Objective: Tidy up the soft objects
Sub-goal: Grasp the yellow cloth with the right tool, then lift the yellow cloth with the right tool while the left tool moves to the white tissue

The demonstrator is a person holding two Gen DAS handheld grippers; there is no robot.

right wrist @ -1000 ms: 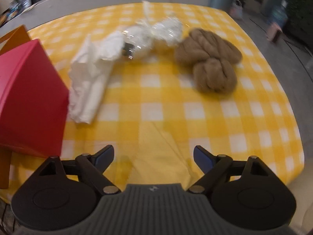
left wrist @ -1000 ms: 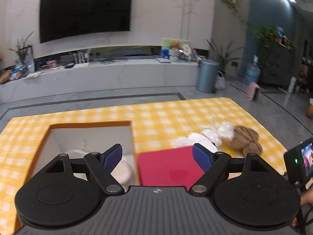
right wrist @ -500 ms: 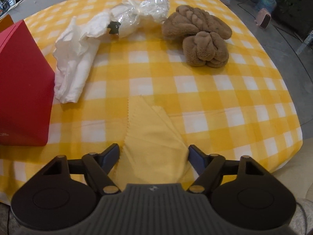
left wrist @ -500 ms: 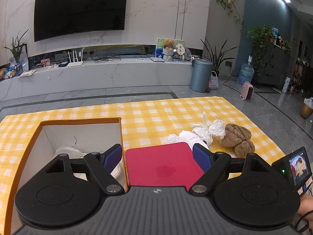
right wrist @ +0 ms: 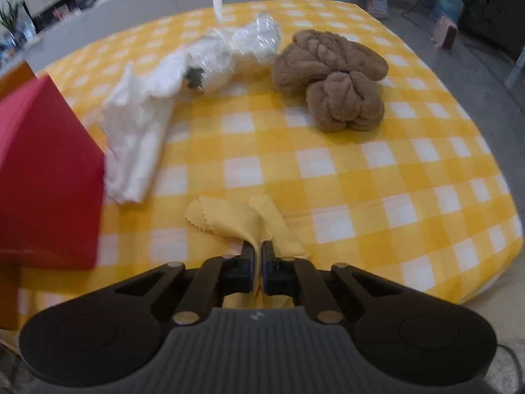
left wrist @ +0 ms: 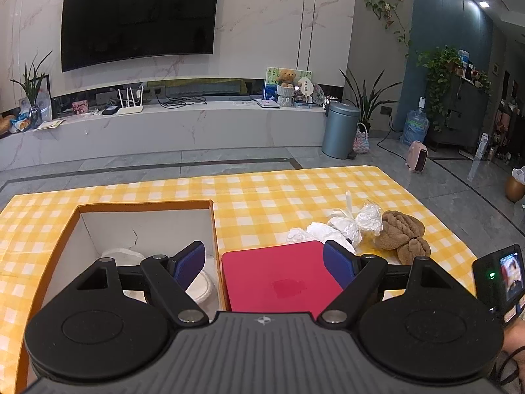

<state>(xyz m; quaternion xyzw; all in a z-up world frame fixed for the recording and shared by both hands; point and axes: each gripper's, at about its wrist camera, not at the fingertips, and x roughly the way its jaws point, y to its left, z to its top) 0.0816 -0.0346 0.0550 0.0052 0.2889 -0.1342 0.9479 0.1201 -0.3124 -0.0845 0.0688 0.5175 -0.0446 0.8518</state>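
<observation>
The right gripper [right wrist: 259, 261] has its fingers pressed together on a fold of the yellow cloth [right wrist: 229, 218] at the near table edge — pinched to lift, I'd guess. The left gripper [left wrist: 264, 264] hovers spread and empty over the open cardboard box [left wrist: 211, 226] — probably the cloth's destination.

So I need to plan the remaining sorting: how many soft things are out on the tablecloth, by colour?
White: 2, cloth, wrapped bundle
Brown: 1, plush
Yellow: 1, cloth in the right gripper
Total: 4
</observation>
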